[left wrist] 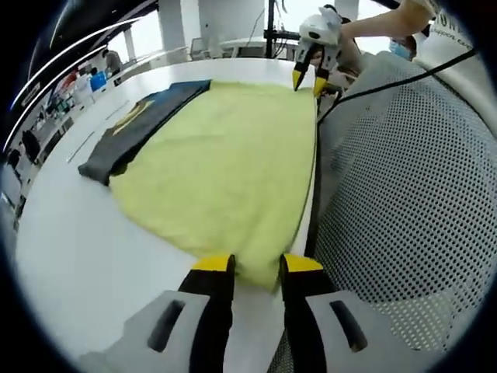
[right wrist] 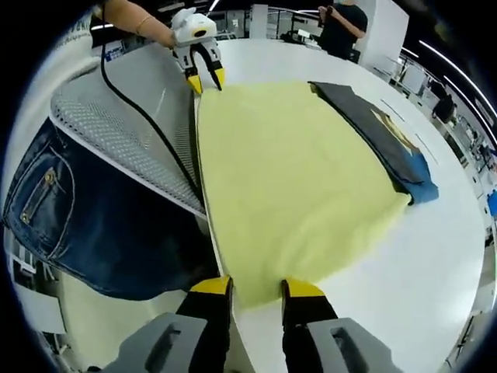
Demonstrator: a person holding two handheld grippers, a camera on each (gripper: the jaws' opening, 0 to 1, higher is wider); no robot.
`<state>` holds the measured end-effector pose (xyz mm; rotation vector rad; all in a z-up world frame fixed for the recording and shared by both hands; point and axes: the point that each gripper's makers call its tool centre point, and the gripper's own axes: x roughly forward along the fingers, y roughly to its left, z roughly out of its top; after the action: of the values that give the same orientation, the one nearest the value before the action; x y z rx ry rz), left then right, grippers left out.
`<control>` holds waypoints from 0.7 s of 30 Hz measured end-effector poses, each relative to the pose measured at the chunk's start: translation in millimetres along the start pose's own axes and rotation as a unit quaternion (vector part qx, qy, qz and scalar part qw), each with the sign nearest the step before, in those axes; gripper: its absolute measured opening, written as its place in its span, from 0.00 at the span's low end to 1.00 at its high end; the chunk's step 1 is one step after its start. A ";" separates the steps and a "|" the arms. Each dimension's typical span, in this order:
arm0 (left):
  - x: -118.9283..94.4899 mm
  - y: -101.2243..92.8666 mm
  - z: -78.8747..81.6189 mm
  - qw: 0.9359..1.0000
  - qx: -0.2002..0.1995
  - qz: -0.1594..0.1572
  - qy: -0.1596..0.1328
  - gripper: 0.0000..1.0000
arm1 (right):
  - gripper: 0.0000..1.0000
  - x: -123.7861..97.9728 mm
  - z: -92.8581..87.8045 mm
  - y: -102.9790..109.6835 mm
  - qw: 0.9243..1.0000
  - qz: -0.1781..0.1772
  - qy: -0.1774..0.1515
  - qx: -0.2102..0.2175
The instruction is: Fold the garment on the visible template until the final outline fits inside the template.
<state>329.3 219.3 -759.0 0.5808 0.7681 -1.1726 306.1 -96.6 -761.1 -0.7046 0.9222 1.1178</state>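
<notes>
I note my blue jeans [right wrist: 85,225] and mesh top [left wrist: 404,186] beside the white table [left wrist: 85,249]; a person [right wrist: 345,23] stands beyond its far edge.

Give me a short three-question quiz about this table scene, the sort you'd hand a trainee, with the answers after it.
1. True or false: the yellow garment lies spread flat on the white table.
2. What lies at the garment's far edge, partly under it? A) a dark folded cloth with a yellow print B) a red towel C) a cardboard box
3. Where does each gripper sit relative to the garment?

Key
1. True.
2. A: the dark cloth runs along the side away from the person.
3. The left gripper and the right gripper each have their yellow-tipped jaws at a corner of the garment's near edge, with a gap between the tips.
</notes>
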 end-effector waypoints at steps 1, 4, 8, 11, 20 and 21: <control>-0.1 0.0 0.1 1.000 -0.004 0.001 0.001 0.17 | 0.13 0.2 0.2 -0.3 1.000 -0.001 0.001 -0.002; 0.7 -2.7 1.2 1.000 0.004 0.000 0.000 0.12 | 0.08 0.8 0.4 -2.4 1.000 -0.003 0.003 -0.002; 2.3 -6.3 2.5 1.000 0.019 0.001 0.002 0.02 | 0.04 0.9 0.2 -3.1 1.000 -0.005 0.003 -0.006; 2.3 -3.6 1.7 1.000 0.014 0.002 0.005 0.01 | 0.02 0.8 0.0 -3.5 1.000 -0.007 0.002 -0.011; -6.1 -5.9 4.5 1.000 0.007 0.001 0.011 0.00 | 0.00 -5.6 0.7 -1.0 1.000 -0.002 -0.001 -0.013; -7.5 -7.3 5.9 1.000 -0.001 -0.001 0.006 0.00 | 0.00 -6.1 0.5 -0.1 1.000 0.000 -0.001 -0.012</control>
<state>322.3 217.1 -749.5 0.5847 0.7801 -1.1710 305.3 -98.8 -755.4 -0.7244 0.9082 1.1306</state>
